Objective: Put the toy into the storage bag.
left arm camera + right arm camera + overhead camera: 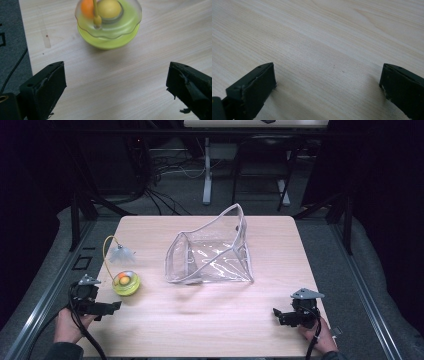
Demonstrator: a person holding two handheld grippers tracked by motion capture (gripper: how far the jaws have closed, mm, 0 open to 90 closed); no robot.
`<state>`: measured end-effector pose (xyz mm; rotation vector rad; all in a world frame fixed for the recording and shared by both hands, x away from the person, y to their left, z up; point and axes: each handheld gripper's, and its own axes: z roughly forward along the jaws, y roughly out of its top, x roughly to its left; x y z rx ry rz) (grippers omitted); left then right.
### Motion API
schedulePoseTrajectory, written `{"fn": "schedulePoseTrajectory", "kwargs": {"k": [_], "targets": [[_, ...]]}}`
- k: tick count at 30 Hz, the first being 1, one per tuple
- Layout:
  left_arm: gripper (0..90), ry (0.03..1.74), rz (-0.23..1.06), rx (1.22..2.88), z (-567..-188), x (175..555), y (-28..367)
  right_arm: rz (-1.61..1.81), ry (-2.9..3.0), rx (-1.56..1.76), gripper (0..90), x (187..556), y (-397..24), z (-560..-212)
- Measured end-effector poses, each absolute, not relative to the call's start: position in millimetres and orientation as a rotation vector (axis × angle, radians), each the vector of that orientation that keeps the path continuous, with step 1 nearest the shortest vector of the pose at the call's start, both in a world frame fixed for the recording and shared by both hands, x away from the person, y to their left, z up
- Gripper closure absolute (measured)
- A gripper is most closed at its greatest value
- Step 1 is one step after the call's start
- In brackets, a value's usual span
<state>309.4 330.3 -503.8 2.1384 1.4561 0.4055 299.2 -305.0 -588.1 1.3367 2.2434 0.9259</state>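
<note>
Left gripper (pixel 111 307): jaws wide, empty, near table's (pixel 210 325) left edge | yellow-green flower toy (pixel 125 283): just beyond it | right gripper (pixel 278 314): jaws wide, empty, near right front corner | clear pouch (pixel 212 255): centre

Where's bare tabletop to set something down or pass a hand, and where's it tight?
Free: the near strip between the left gripper and right gripper, in front of the clear bag; also the right side of the table beyond the bag, and the far left corner. Crowded: the left edge, where the yellow-green toy sits just ahead of the left gripper.
</note>
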Motion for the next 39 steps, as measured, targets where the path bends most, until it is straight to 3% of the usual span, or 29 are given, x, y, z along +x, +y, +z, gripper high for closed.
{"fn": "schedulePoseTrajectory", "kwargs": {"k": [26, 39], "targets": [[0.7, 1.463, 0.352, 2.213, -453, 372, 330, 0.929, 2.252, 1.323, 0.0, 300, -306, -588], [30.8, 1.443, 0.372, 2.315, -433, 391, 322, 0.929, 2.253, 1.322, 0.0, 300, -306, -588]]}}
